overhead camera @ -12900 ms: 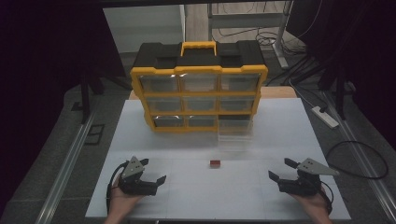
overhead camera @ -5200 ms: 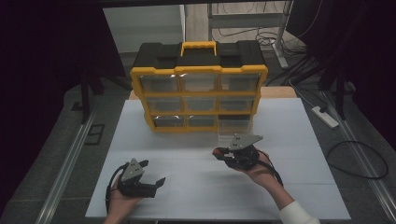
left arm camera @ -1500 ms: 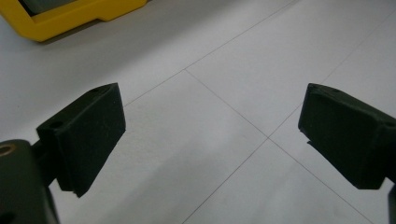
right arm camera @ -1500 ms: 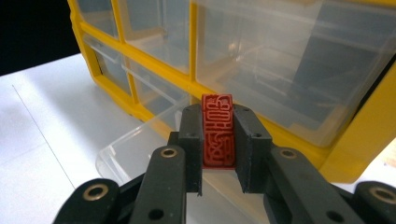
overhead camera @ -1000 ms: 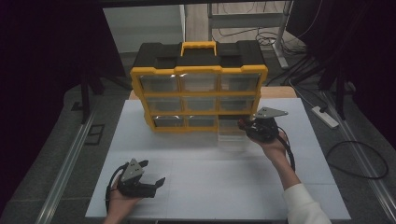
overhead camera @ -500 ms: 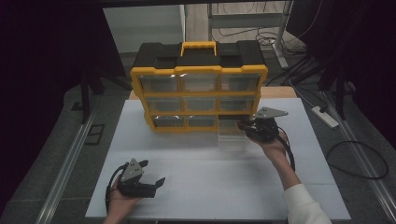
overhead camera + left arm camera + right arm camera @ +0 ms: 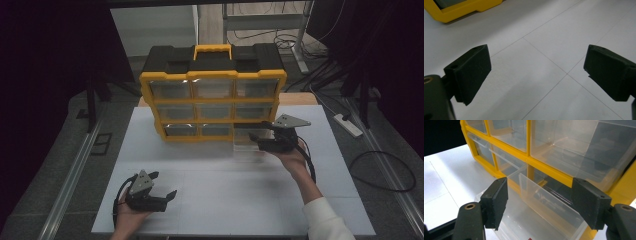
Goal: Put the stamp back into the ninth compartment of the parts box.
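Observation:
A yellow and black organiser with clear drawers stands at the back of the white table. Its bottom right drawer is pulled out onto the table. My right gripper hovers over that drawer. The right gripper has just been opening its jaws, which stand apart with no pad pressing on anything. A small red piece peeks in at the drawer's floor. My left gripper rests open at the table's front left, and nothing lies between the left gripper's pads.
The organiser's yellow corner lies well ahead of the left gripper. A power strip and cables lie on the floor to the right. A metal rail runs along the table's left side.
Since the oldest frame my right gripper went from the table's front right to the pulled-out drawer, and the red piece left the tabletop. Over the last second both hands stay put.

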{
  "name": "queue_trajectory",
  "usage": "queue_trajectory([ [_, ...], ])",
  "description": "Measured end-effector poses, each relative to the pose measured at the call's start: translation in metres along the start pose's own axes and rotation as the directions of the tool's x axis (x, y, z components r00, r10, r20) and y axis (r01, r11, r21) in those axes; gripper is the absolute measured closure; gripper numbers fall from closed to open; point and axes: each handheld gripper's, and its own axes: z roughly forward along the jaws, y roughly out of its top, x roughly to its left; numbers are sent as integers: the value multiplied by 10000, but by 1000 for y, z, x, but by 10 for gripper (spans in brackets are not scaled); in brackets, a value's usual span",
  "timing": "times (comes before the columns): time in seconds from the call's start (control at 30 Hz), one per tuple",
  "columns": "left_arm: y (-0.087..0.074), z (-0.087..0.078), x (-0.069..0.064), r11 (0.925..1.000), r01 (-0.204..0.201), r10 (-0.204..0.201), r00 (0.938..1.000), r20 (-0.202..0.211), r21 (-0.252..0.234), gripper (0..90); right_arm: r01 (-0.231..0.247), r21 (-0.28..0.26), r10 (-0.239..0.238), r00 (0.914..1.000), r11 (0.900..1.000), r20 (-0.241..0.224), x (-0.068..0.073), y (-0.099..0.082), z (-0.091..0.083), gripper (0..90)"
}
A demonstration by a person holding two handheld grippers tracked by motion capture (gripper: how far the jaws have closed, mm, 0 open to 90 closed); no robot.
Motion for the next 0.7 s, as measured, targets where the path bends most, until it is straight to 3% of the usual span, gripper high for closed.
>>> queue_trajectory([
  [0.7, 2, 1, 0, 10000, -32, 32, 10000, 9, -21, 75, 182, 6, -182, 9998, 9998, -44, 7, -2, -10, 283],
])
